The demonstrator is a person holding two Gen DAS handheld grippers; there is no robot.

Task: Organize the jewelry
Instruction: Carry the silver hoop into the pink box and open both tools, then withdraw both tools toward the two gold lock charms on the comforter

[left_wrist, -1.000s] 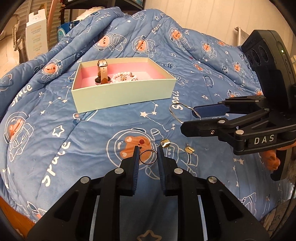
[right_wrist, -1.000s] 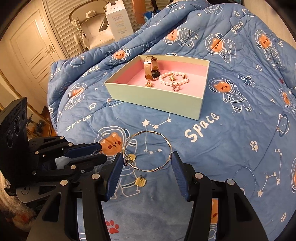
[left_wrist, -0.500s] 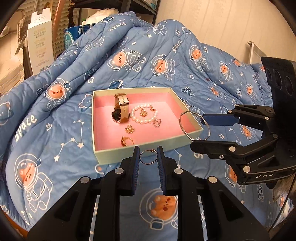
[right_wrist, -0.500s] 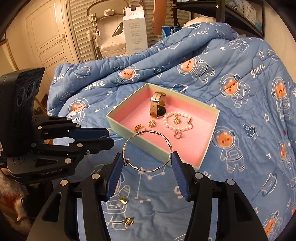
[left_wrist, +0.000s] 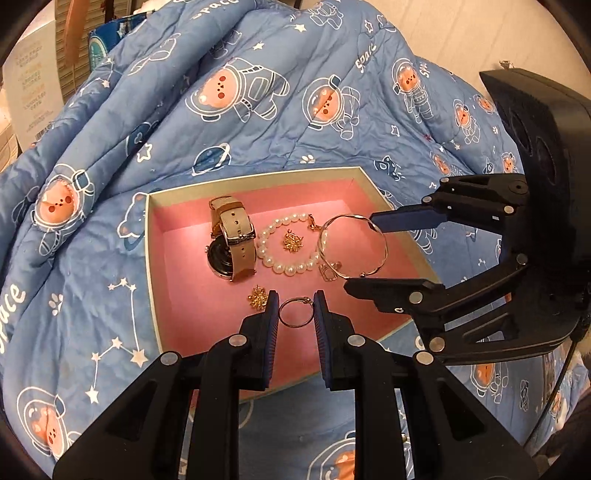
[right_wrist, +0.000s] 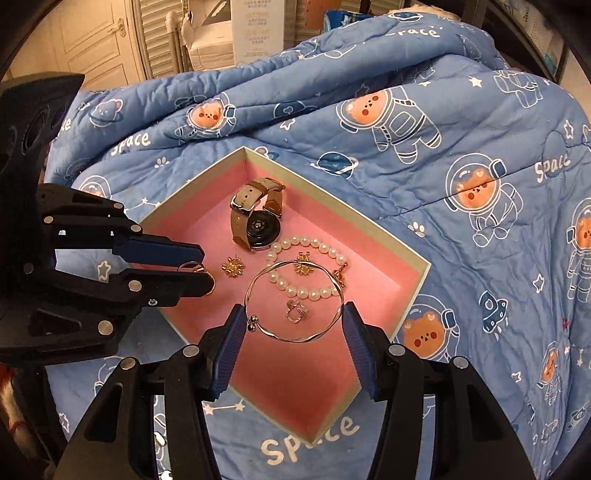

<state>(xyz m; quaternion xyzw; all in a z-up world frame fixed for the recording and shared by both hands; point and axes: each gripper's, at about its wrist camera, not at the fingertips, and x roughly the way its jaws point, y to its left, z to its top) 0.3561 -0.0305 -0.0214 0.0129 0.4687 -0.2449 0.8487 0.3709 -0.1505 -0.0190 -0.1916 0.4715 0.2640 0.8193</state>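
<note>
A pale green box with a pink lining (left_wrist: 177,254) (right_wrist: 384,243) lies on the blue quilt. In it are a beige-strap watch (left_wrist: 231,242) (right_wrist: 255,218), a pearl bracelet (left_wrist: 290,245) (right_wrist: 306,266), two gold flower earrings (left_wrist: 257,297) (right_wrist: 232,267) and a small silver ring (right_wrist: 295,313). My left gripper (left_wrist: 295,312) is shut on a small hoop earring (left_wrist: 295,313) above the box's near part. My right gripper (right_wrist: 293,319) is shut on a thin silver bangle (right_wrist: 295,301) (left_wrist: 352,245) above the box's floor.
The blue astronaut-print quilt (left_wrist: 295,110) (right_wrist: 461,147) rises in folds behind the box. A white carton (right_wrist: 256,29) and louvred doors stand beyond the bed. Small gold pieces lie on the quilt near the bottom edge of the right wrist view (right_wrist: 159,439).
Both grippers have lifted their pieces off the quilt and carried them forward. They now hang over the open box instead of over the bedding in front of it.
</note>
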